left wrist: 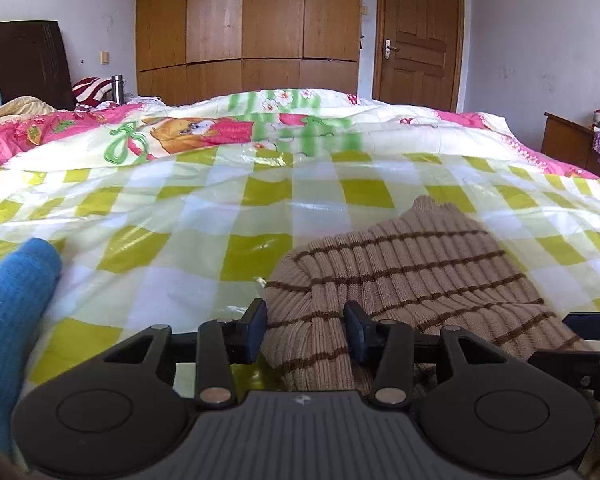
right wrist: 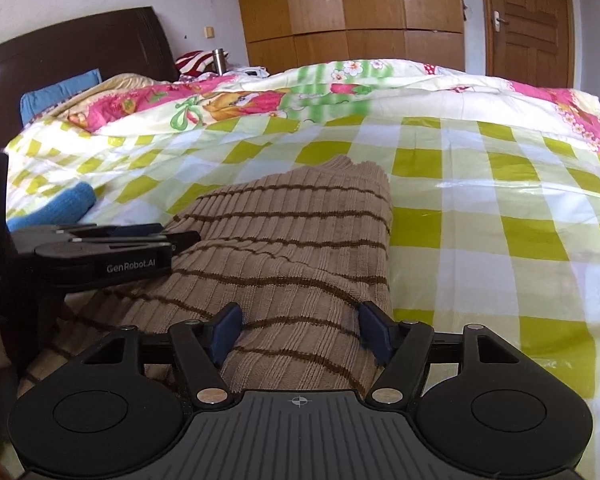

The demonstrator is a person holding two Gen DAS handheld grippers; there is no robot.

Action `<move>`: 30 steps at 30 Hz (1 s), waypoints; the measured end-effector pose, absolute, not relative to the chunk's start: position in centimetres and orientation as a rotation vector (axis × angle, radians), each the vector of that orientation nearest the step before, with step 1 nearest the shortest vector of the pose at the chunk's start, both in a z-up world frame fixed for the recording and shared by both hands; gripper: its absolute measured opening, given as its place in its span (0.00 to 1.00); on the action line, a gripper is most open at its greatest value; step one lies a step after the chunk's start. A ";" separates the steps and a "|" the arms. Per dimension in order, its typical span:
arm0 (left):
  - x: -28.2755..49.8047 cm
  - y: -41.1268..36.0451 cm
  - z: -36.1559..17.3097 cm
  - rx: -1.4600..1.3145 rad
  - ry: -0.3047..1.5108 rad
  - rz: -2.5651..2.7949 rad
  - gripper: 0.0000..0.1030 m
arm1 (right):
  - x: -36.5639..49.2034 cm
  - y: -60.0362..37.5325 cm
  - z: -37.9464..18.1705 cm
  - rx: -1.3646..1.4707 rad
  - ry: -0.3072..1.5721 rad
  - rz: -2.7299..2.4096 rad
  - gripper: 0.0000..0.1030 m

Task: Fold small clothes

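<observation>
Bed (left wrist: 180,216): one, under a green-checked plastic sheet.
Sweater (right wrist: 300,232): one, tan with brown stripes, lying on the sheet; I read its long axis running away from both tools, collar at the far end.
Blue garment (left wrist: 16,280): one, left of it.
Left tool (left wrist: 306,330): part open, straddling the near hem, pads not pressing.
Right tool (right wrist: 300,334): wide open over the same hem, gripping nothing.

Ahead of my right tool (right wrist: 298,334) the checked sheet (right wrist: 480,216) lies bare to the right of the striped sweater (right wrist: 300,232), open for passing. On my left side, my left tool (right wrist: 116,240) sits close against the sweater's edge, and a blue garment (left wrist: 16,288) blocks the sheet further left. The heaped quilt (left wrist: 260,128) bounds the far side.
</observation>
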State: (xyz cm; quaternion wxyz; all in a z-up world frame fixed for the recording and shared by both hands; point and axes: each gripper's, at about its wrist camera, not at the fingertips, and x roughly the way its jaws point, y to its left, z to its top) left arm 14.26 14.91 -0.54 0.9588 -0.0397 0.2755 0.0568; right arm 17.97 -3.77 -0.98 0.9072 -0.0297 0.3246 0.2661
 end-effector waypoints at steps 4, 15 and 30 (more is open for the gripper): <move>9.2 14.2 2.0 -0.110 0.561 0.097 0.56 | 14.5 -5.7 1.2 -0.064 0.611 0.524 0.59; 5.9 11.7 0.4 0.026 0.767 0.192 0.68 | 10.8 -6.8 -0.5 -0.077 0.773 0.548 0.59; 4.0 10.9 2.9 -0.013 0.719 0.163 0.68 | 8.7 -10.3 1.2 -0.019 0.707 0.507 0.60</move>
